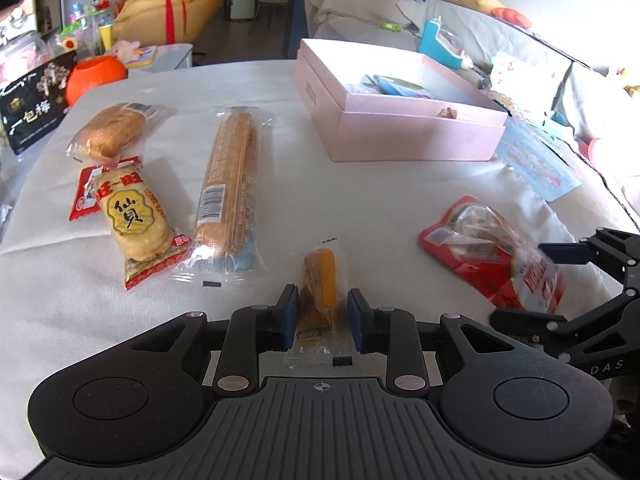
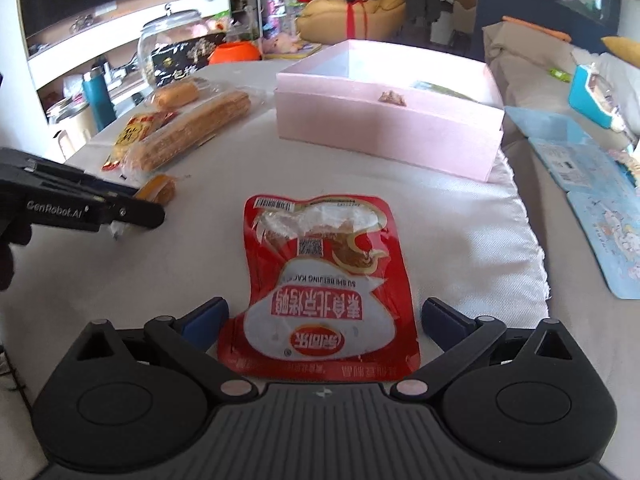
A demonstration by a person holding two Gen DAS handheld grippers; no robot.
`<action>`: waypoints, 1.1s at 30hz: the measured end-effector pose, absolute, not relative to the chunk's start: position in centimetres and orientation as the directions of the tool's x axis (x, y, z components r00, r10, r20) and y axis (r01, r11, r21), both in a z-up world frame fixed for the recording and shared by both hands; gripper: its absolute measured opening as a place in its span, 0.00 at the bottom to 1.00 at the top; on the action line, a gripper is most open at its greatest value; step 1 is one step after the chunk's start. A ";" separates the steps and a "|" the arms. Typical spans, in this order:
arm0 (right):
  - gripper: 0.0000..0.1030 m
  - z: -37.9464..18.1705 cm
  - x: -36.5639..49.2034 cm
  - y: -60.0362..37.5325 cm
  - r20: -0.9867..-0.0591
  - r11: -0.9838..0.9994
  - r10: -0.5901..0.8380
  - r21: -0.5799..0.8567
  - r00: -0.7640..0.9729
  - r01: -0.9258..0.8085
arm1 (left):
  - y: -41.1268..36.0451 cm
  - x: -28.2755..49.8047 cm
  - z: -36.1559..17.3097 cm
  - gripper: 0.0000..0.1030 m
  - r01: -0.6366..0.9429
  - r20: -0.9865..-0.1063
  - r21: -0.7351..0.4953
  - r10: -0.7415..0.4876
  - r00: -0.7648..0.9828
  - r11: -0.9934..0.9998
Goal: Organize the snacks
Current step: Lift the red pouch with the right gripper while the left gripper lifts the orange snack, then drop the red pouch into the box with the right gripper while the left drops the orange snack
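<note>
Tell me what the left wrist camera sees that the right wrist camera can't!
Only the left wrist view shows the left gripper with its fingers around the small orange snack packet, and the rice cracker pack face-up.

Only the right wrist view shows the right gripper open around the red snack pouch, plus a glass jar and teal bottle.

Both show the pink box, the long wafer pack and the bread roll.

- The small orange clear-wrapped snack bar (image 1: pixel 320 276) lies between the left gripper's (image 1: pixel 323 312) fingers.
- The long clear-wrapped biscuit stick (image 1: pixel 230 184) lies to its left.
- The open pink cardboard box (image 1: pixel 400 136) sits behind.
- The red foil snack pouch (image 2: pixel 324 288) lies to the right.
</note>
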State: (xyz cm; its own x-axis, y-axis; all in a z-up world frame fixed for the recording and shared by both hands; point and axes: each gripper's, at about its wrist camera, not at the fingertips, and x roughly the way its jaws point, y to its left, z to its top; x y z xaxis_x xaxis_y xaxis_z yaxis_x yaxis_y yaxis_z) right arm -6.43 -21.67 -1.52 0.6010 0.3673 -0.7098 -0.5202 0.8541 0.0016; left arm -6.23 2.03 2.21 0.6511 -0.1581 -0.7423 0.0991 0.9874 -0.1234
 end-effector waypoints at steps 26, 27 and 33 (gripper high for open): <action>0.83 5.6 -6.3 -24.9 -0.502 0.907 0.343 -0.041 0.794 -0.418 | 2.5 -4.1 6.7 0.26 0.140 -0.662 -0.164 -0.214 0.719 0.976; 0.83 6.3 -6.0 -25.0 -0.482 0.909 0.345 -0.044 0.806 -0.415 | 2.4 -3.3 8.2 0.26 0.157 -0.636 -0.164 -0.226 0.738 0.974; 0.83 13.4 -1.3 -25.0 -0.339 0.919 0.359 -0.032 0.869 -0.392 | 1.9 2.8 18.0 0.28 0.291 -0.416 -0.261 -0.380 0.826 0.920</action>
State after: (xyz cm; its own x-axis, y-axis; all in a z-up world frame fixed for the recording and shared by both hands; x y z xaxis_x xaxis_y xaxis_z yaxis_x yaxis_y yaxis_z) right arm -1.30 -25.03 13.39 0.8694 0.3590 -0.3394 -0.3920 0.9194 -0.0317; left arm 2.79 1.90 18.01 0.8262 -0.3798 -0.4161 0.2914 0.9202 -0.2614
